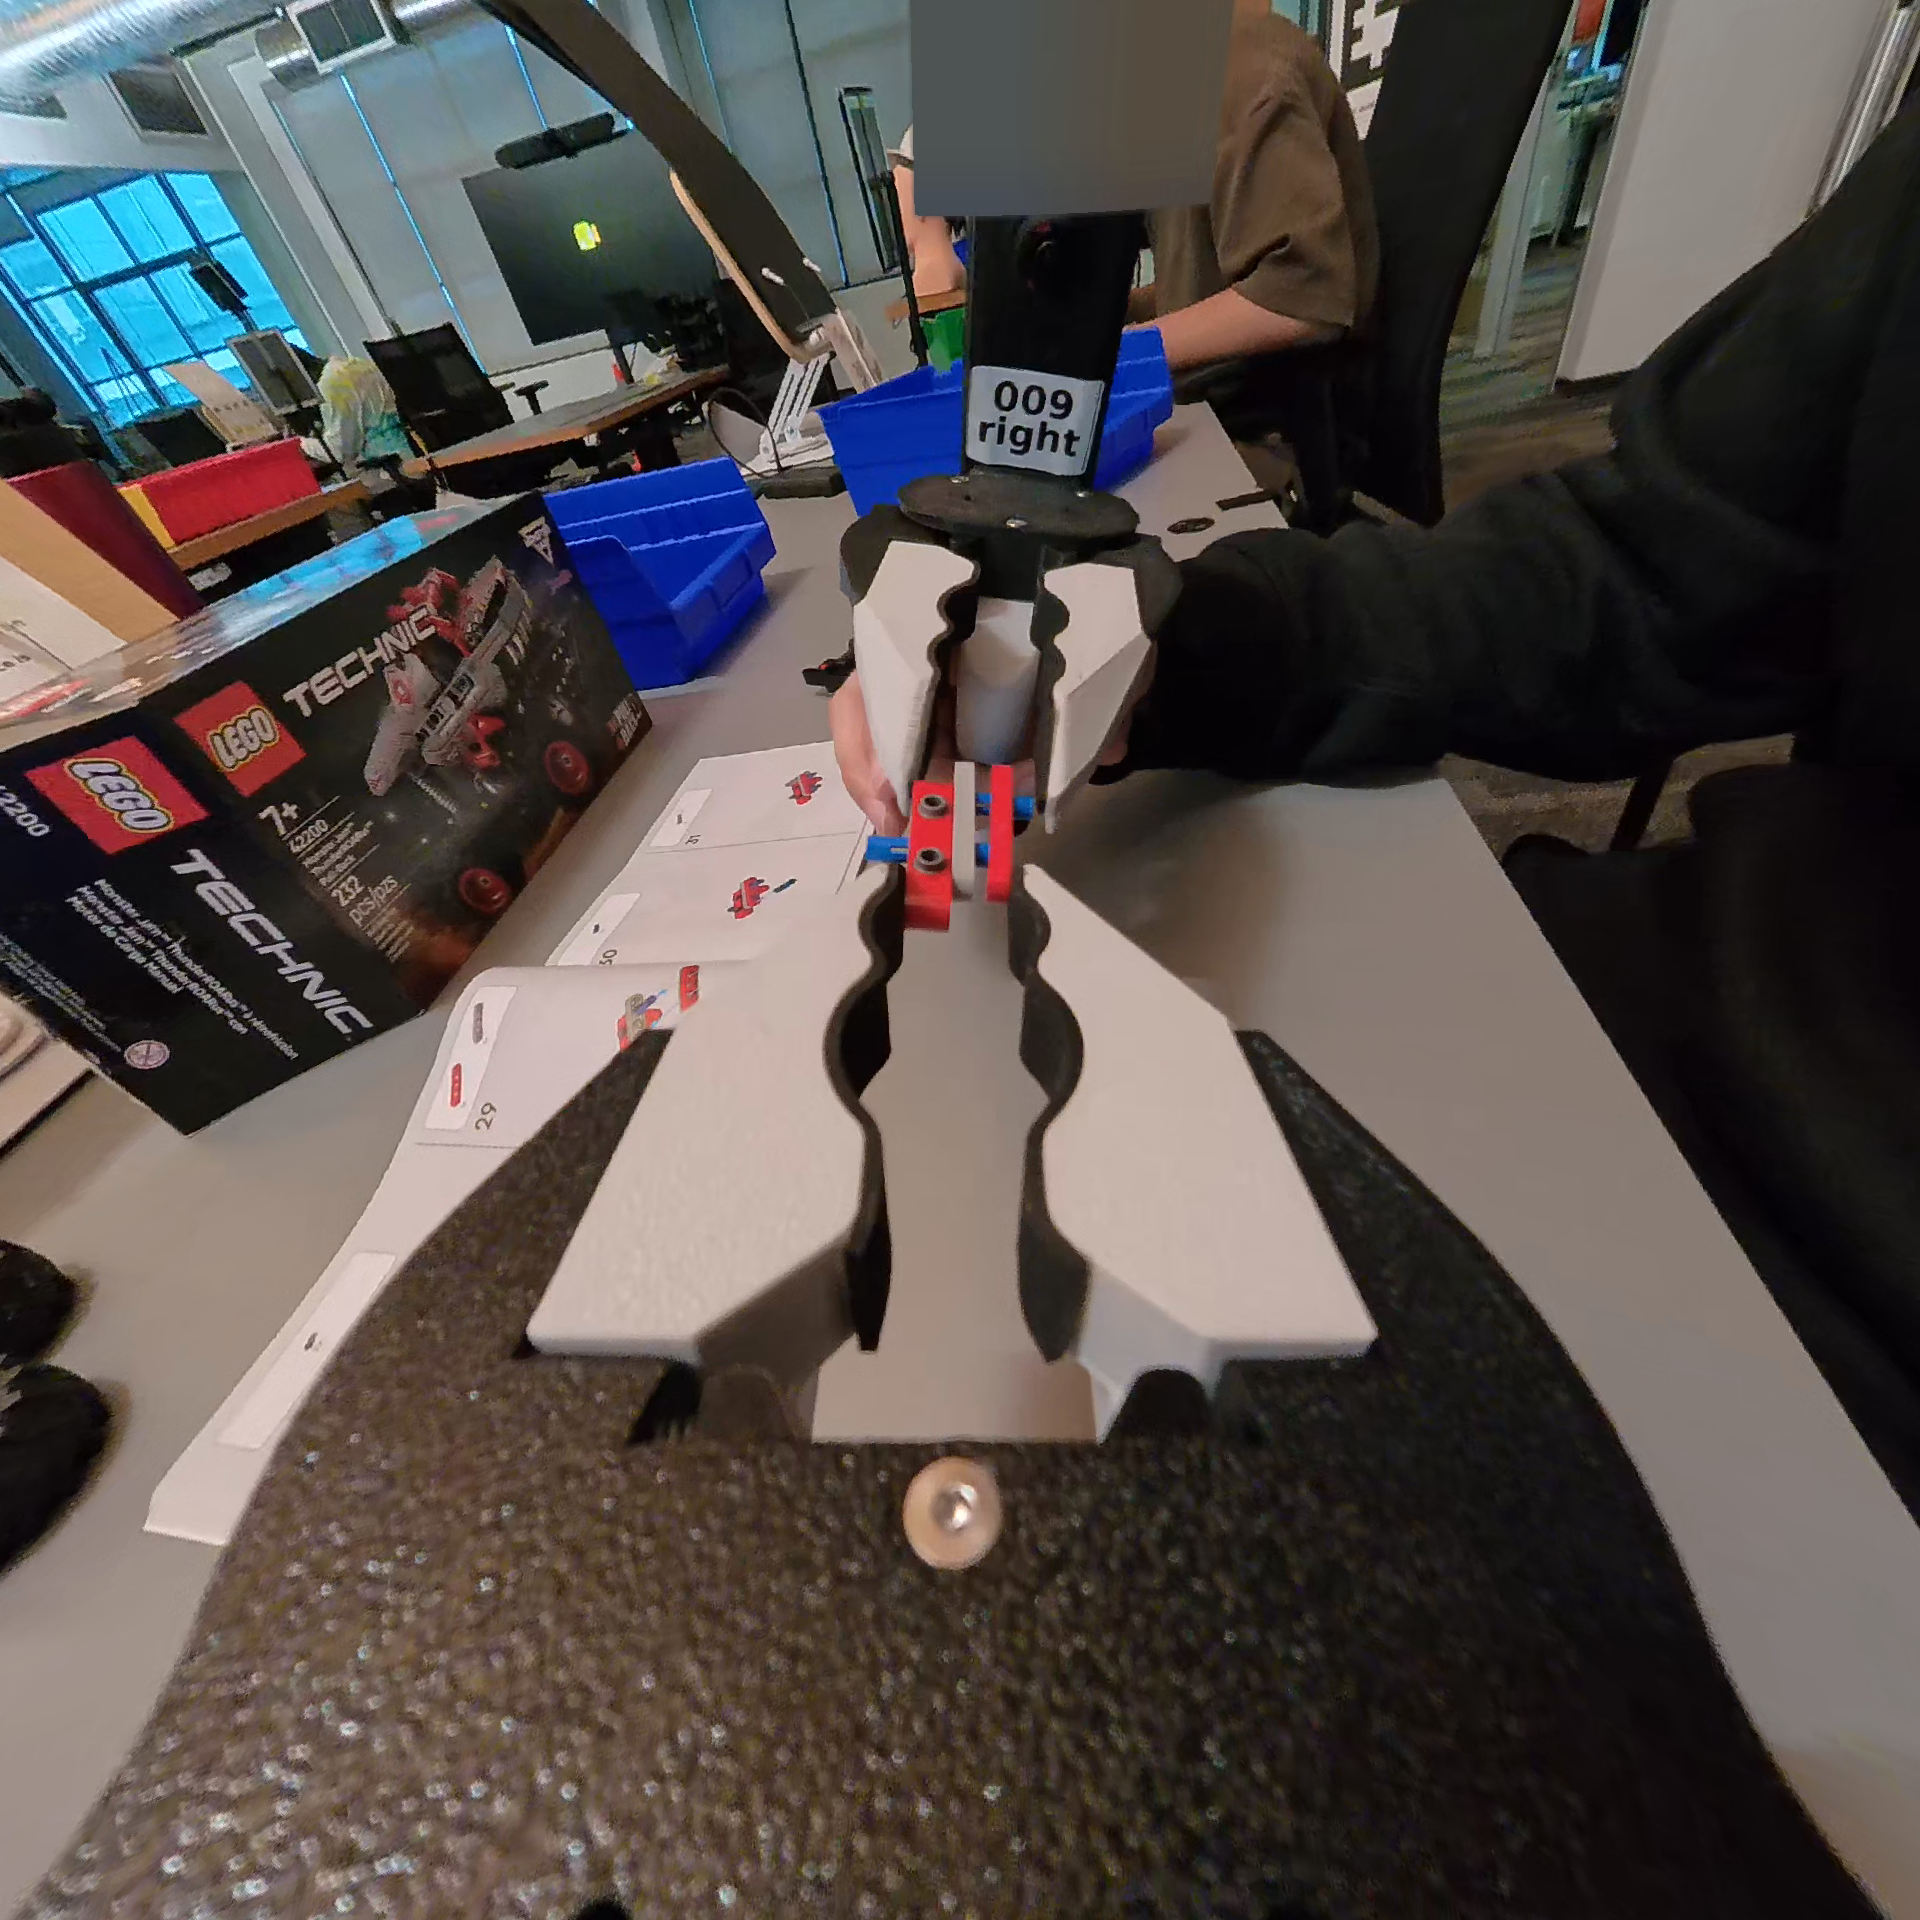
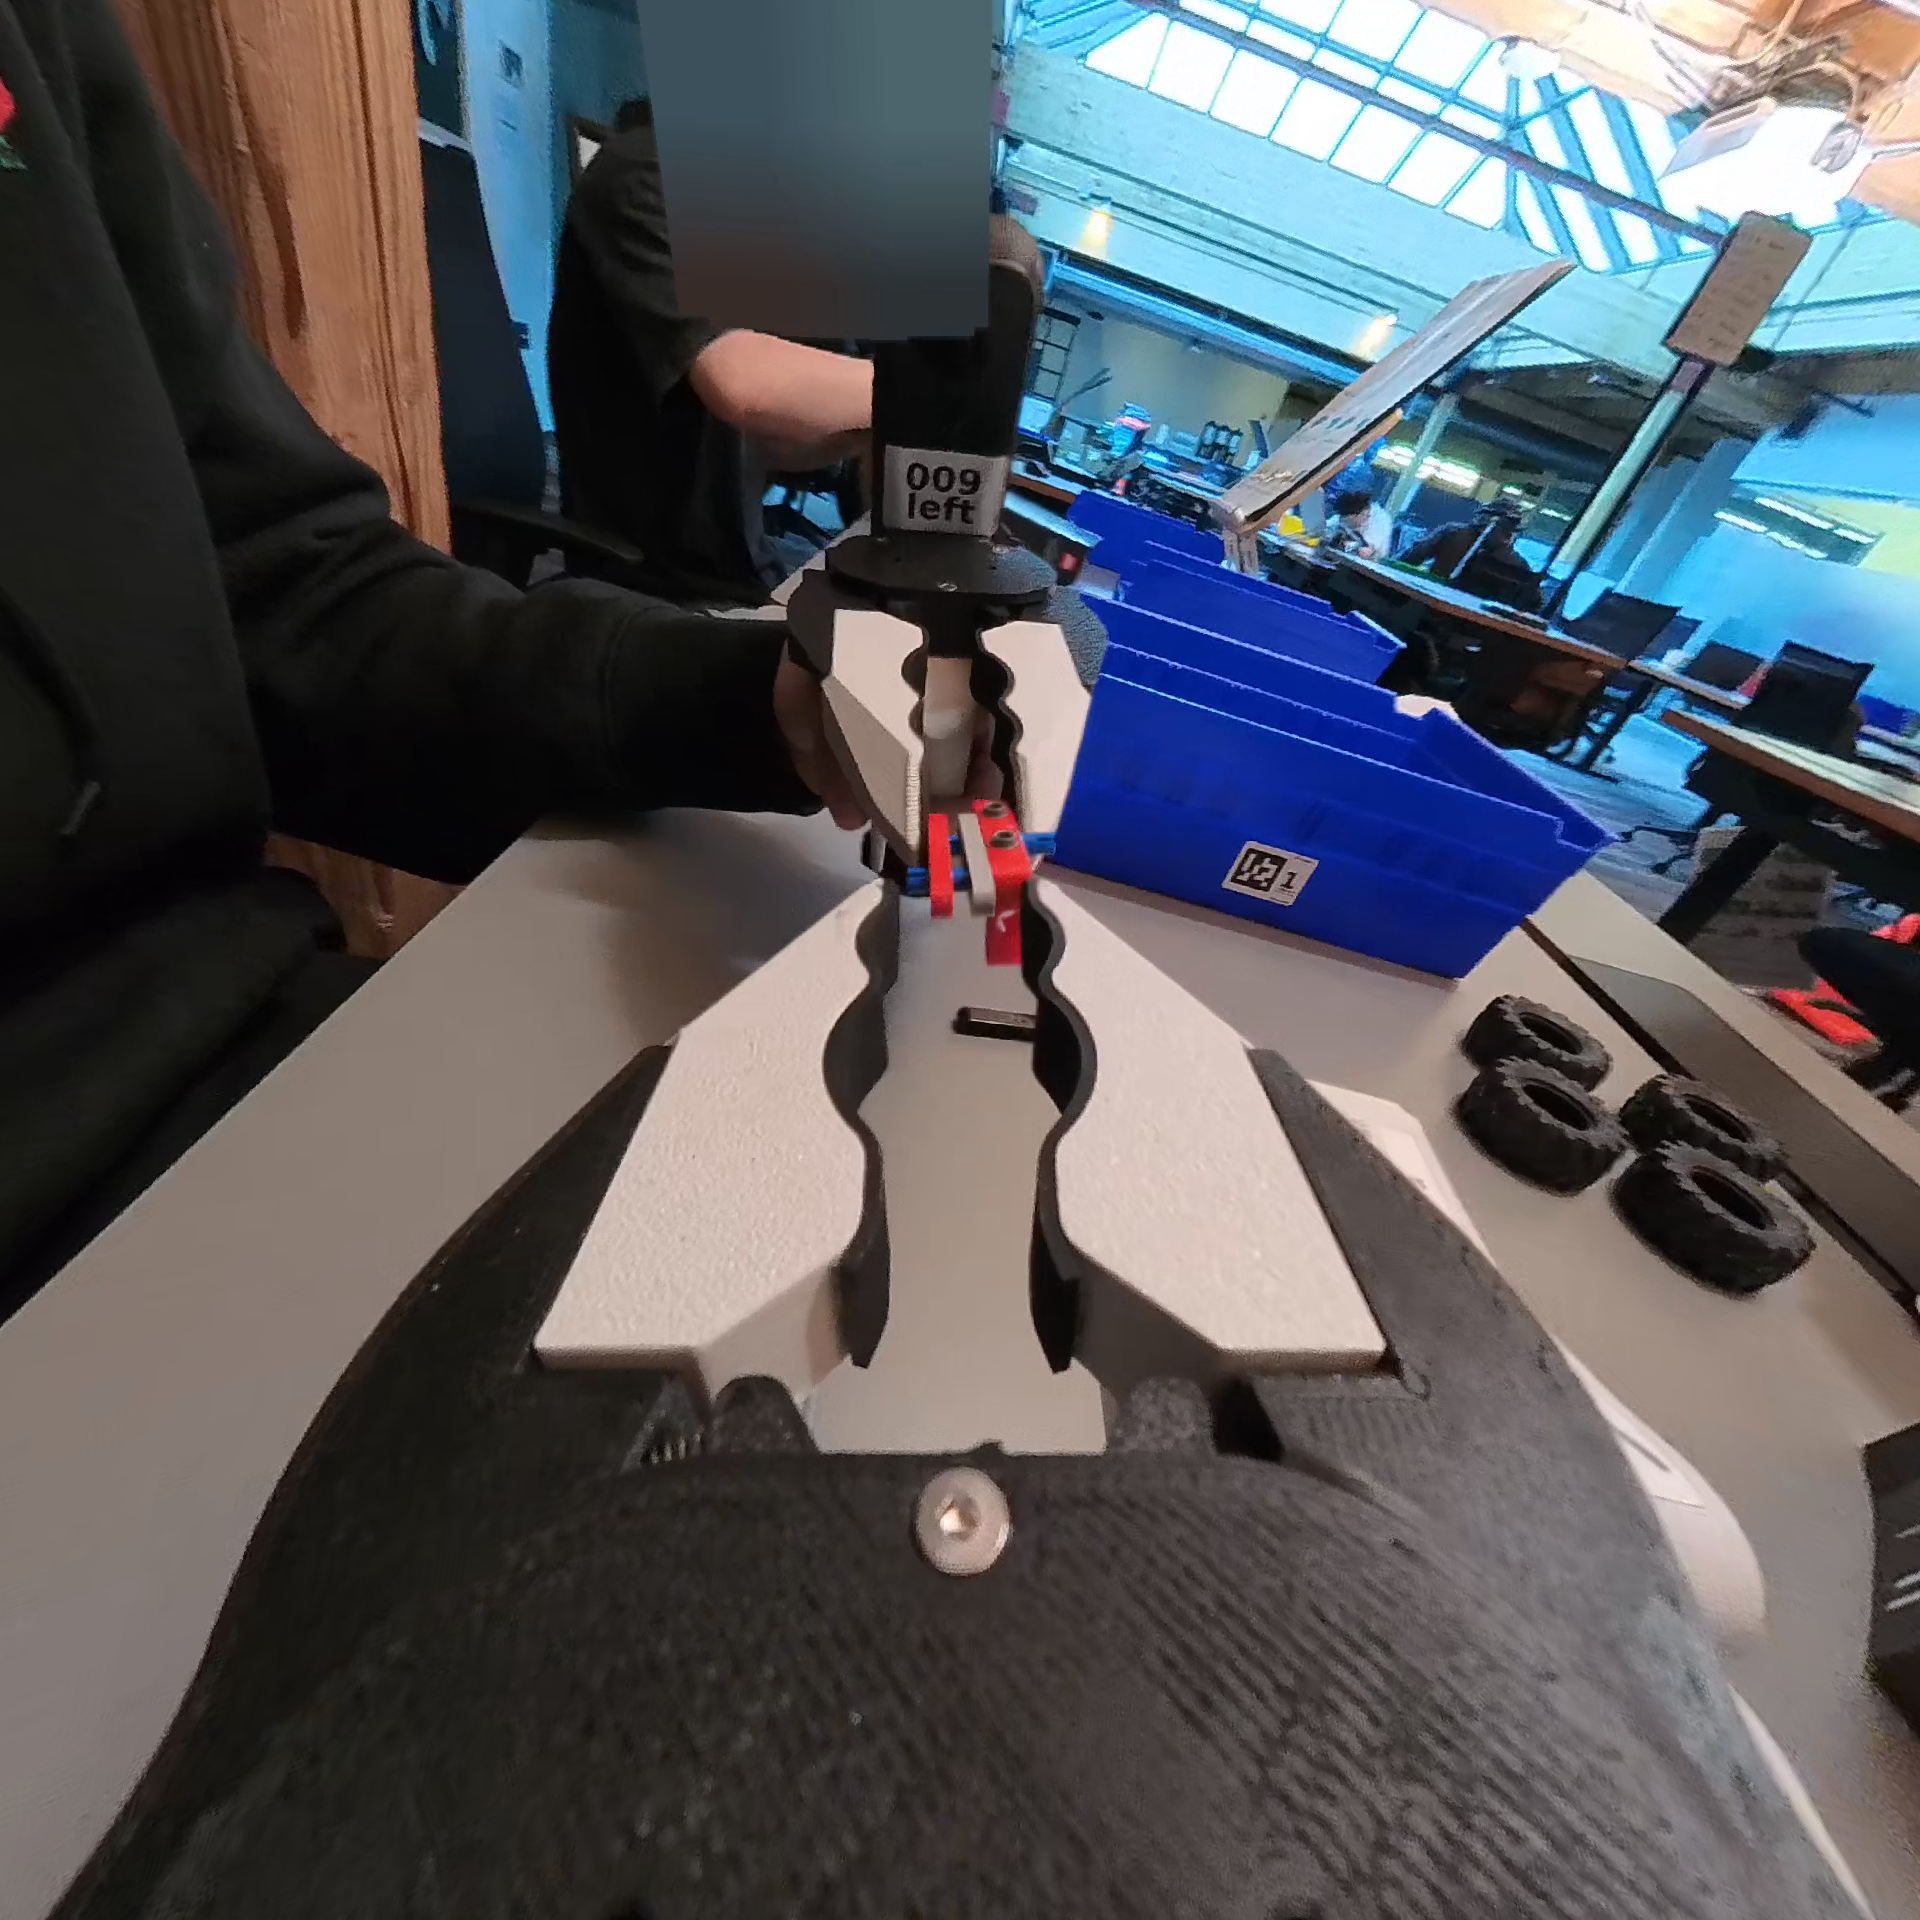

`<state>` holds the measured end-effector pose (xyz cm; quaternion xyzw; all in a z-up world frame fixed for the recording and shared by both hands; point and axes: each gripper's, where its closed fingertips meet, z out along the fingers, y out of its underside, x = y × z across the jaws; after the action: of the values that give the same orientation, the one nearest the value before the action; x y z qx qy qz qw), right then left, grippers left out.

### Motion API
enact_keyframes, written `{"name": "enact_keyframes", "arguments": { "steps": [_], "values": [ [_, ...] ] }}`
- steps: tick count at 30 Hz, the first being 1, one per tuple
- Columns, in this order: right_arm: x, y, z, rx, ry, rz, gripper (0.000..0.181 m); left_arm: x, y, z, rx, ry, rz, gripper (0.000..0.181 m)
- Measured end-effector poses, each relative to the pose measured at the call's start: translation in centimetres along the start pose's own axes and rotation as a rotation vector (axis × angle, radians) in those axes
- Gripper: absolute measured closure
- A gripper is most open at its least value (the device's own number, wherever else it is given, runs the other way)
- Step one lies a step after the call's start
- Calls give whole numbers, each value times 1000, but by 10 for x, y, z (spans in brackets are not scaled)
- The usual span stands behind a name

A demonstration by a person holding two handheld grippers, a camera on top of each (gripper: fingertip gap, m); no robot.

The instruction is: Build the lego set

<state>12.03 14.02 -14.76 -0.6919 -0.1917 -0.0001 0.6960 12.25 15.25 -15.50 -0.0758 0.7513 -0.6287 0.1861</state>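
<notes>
A small lego assembly point(image 1: 956, 847) of red beams, a white beam and blue pins hangs above the grey table point(image 1: 1299, 935) between both grippers, which face each other tip to tip. My left gripper point(image 1: 956, 883) is closed on its sides. My right gripper point(image 2: 958, 894) is closed on the same assembly point(image 2: 982, 868) from the opposite side. The right gripper also shows in the left wrist view point(image 1: 977, 805), and the left gripper in the right wrist view point(image 2: 966, 821). A small black pin point(image 2: 992, 1021) lies on the table under the right gripper.
The lego box point(image 1: 312, 790) and open instruction sheets point(image 1: 727, 831) lie left of the left gripper. Blue bins point(image 2: 1299, 790) stand behind. Several black tyres point(image 2: 1621, 1143) lie at the right. A person's black sleeve point(image 1: 1507, 644) reaches in, and another person sits behind. Left and right tips are no more than a few centimetres apart.
</notes>
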Motion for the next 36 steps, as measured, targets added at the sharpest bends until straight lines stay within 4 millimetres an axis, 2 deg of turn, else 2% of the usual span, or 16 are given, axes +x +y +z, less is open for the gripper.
{"name": "enact_keyframes", "arguments": {
  "steps": [8, 11, 15, 22, 32, 36],
  "values": [
    [0, 0, -2, 2, -10, 38, 168, 2, 0, -4, 17, 28, -29, 165],
    [-2, 6, 1, -31, -17, 30, 162, 4, 2, -1, 10, 38, -27, 165],
    [-2, 5, 0, -36, -15, 8, 171, 4, 3, -1, 0, 34, -21, 165],
    [-1, 7, -1, -54, -13, 16, 168, 3, 10, 1, -45, 24, -3, 165],
    [-3, 14, 1, -119, -25, -11, 173, 2, 14, 1, -74, 16, 13, 165],
    [-4, 11, 1, -110, -34, 4, 175, 3, 11, 0, -60, 23, 14, 165]
  ]
}}
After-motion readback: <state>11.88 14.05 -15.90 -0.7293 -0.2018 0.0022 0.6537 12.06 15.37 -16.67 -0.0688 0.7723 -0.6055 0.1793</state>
